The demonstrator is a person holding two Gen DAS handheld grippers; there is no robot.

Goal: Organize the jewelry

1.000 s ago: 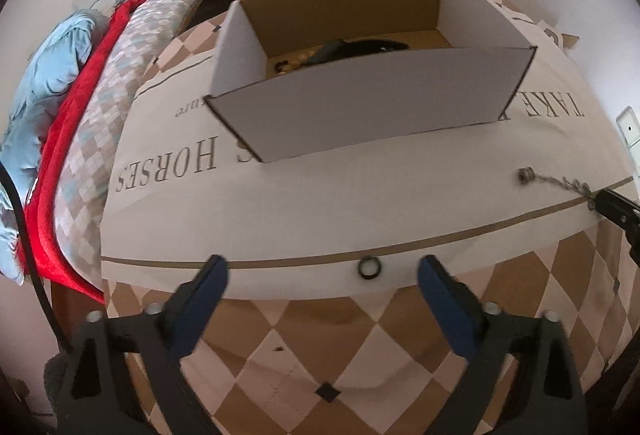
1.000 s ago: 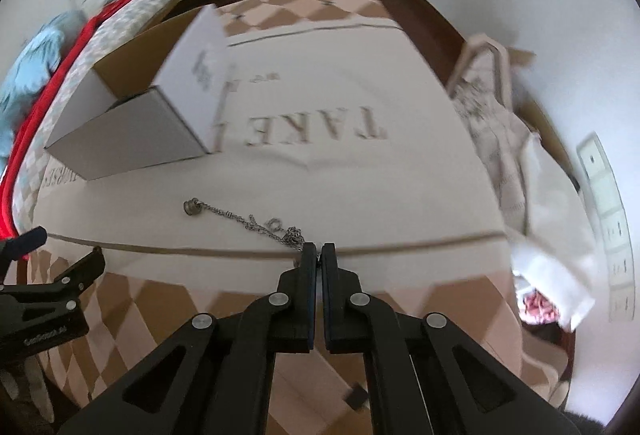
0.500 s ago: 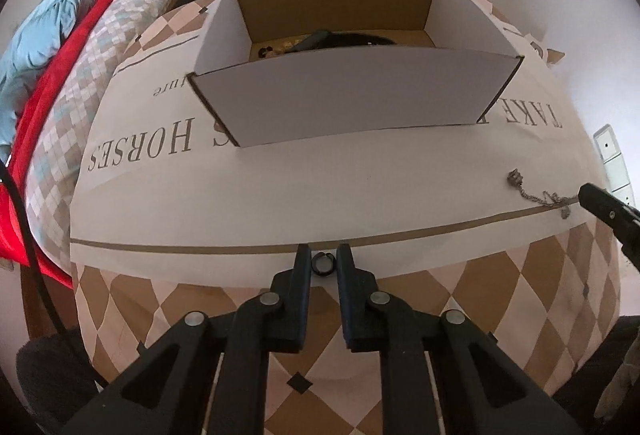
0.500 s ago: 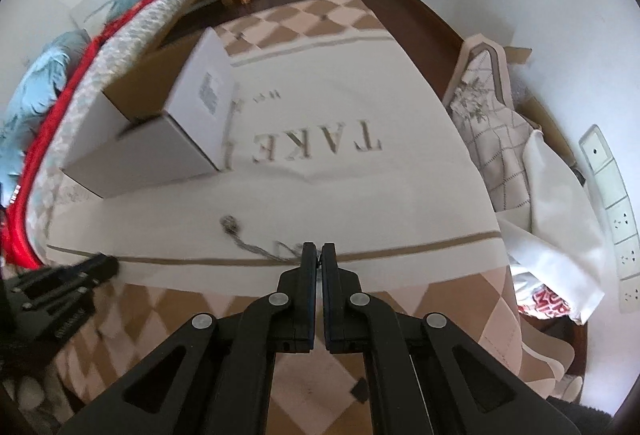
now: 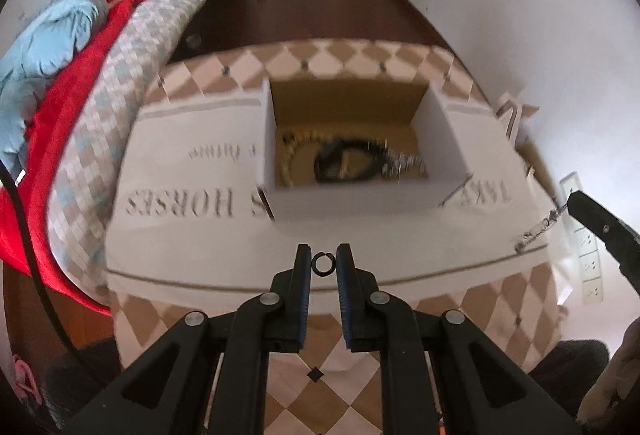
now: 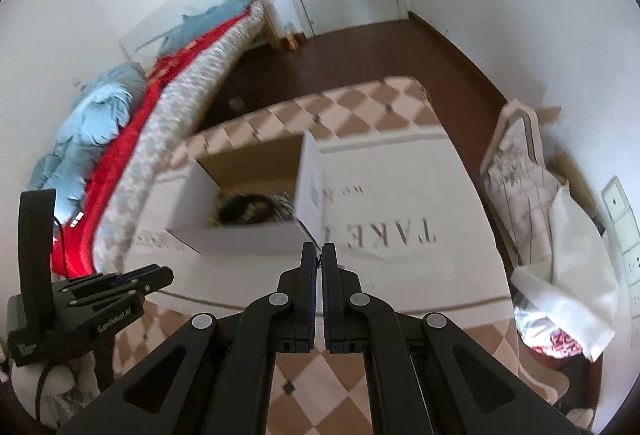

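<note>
My left gripper [image 5: 323, 261] is shut on a small dark ring [image 5: 323, 263], held in the air above the table, short of the open cardboard box [image 5: 352, 195]. The box holds a black bracelet [image 5: 344, 163], a beaded strand [image 5: 290, 155] and a silver chain piece [image 5: 404, 165]. My right gripper [image 6: 319, 258] is shut on a thin silver chain [image 5: 540, 227], which hangs from its tips in the left wrist view; in its own view only a sliver shows between the pads. It hovers near the box's right corner [image 6: 308, 203].
The table carries a cream cloth [image 5: 192, 247] with printed lettering over a checked cover. A bed with red and blue bedding [image 5: 60, 75] lies to the left. A folded chair and bags [image 6: 540, 195] stand to the right by the wall.
My left gripper closed on the ring and lifted it off the cloth. My right gripper lifted the chain off the table. Both rose and moved toward the box.
</note>
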